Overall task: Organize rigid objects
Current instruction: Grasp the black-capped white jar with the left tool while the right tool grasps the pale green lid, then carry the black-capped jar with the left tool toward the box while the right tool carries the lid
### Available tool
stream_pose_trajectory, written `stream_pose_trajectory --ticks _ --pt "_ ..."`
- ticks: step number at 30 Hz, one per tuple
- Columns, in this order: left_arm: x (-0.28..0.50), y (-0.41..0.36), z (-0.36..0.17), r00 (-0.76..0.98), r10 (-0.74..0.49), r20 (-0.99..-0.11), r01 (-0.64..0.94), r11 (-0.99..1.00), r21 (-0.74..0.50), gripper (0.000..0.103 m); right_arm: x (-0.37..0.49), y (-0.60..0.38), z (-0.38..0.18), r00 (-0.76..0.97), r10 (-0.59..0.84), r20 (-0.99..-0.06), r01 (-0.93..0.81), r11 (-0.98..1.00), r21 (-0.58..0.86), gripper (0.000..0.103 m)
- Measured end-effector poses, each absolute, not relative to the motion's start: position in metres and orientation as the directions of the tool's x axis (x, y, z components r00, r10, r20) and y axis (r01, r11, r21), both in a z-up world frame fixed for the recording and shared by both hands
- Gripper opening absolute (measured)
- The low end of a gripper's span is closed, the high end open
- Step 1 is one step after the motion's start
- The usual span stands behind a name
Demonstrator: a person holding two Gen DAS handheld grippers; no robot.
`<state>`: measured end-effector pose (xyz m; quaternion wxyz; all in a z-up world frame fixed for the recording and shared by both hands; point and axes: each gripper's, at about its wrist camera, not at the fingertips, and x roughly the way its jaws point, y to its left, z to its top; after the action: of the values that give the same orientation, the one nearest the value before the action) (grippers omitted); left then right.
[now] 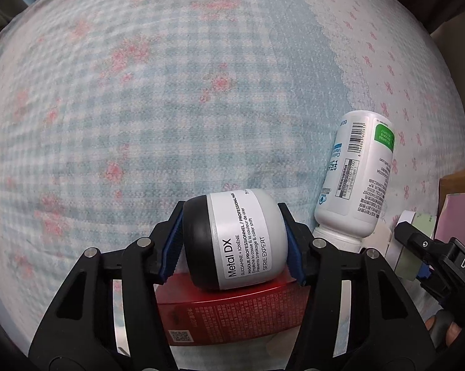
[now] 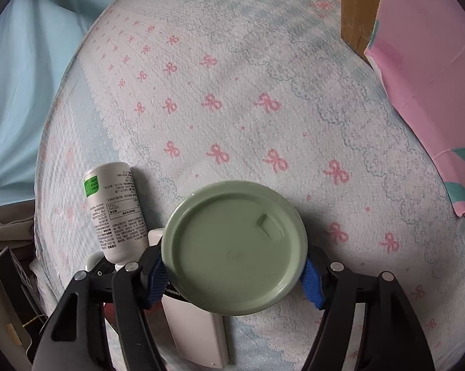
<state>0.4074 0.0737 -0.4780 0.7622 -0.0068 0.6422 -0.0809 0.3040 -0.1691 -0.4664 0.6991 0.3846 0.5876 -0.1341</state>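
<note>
Two things are gripped: a jar is clamped across lid and base by the left gripper above a red box; a green lid, apparently light and slick, is pinched at its rim by the right gripper, beside a white bottle on the bedspread.

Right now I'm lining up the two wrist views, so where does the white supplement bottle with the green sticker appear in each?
Left wrist: white bottle lies at right, beside the held jar.
Right wrist: same bottle lies lower left, beside the held green lid.
Shared landmark: the pink-bow bedsheet.
</note>
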Motion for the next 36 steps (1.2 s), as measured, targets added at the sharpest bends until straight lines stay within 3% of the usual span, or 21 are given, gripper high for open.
stream_pose_trajectory --ticks 19,36 --pt "0.396 0.104 -0.419 0.221 -0.187 -0.957 0.097 0.981 -0.169 0.05 0.294 -0.149 -0.42 0.312 0.246 -0.918 0.541 0.748 0.384 0.066" --pt "0.334 0.132 -0.297 0.322 -0.22 -0.921 0.063 0.976 -0.21 0.05 0.264 -0.121 -0.291 0.38 0.199 -0.903 0.373 0.861 0.346 0.066"
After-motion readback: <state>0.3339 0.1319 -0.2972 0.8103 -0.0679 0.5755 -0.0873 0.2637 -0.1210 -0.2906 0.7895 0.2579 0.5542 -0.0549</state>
